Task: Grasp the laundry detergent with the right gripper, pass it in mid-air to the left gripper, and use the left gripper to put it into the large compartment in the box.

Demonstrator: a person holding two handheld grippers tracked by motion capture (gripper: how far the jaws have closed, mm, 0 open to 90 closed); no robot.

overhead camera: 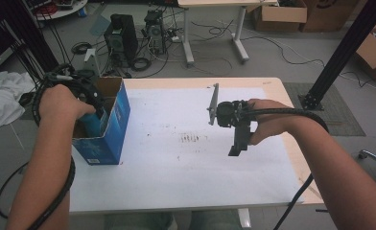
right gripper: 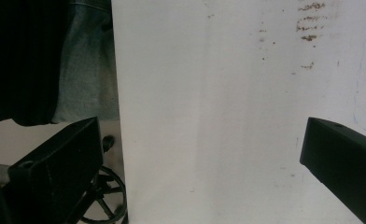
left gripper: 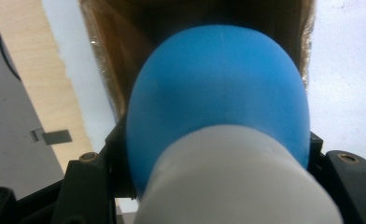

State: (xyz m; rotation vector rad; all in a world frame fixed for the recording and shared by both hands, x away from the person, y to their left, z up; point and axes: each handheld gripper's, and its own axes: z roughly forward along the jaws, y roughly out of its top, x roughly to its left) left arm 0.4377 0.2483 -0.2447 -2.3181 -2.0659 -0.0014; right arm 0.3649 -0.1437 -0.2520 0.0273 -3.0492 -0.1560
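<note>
L gripper (left gripper: 218, 186) is clamped on the blue rounded plastic bottle w/ white cap (left gripper: 218, 93); I see the open blue cardboard box (overhead camera: 110, 127) straight below it, bottle axis vertical. R gripper (right gripper: 200, 154) idles, jaws apart.

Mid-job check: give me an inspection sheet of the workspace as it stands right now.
Surface: white sheet over a wooden table, with brown smudges near the middle.
Job's things: blue bottle with white cap over the open blue cardboard box at the table's left edge.
Clutter: nothing seen.
Grippers: left gripper shut on the bottle; right gripper open, nothing between its jaws.
Cables: black cable along the right forearm.
Surroundings: computer towers, cardboard boxes, floor wires.
</note>
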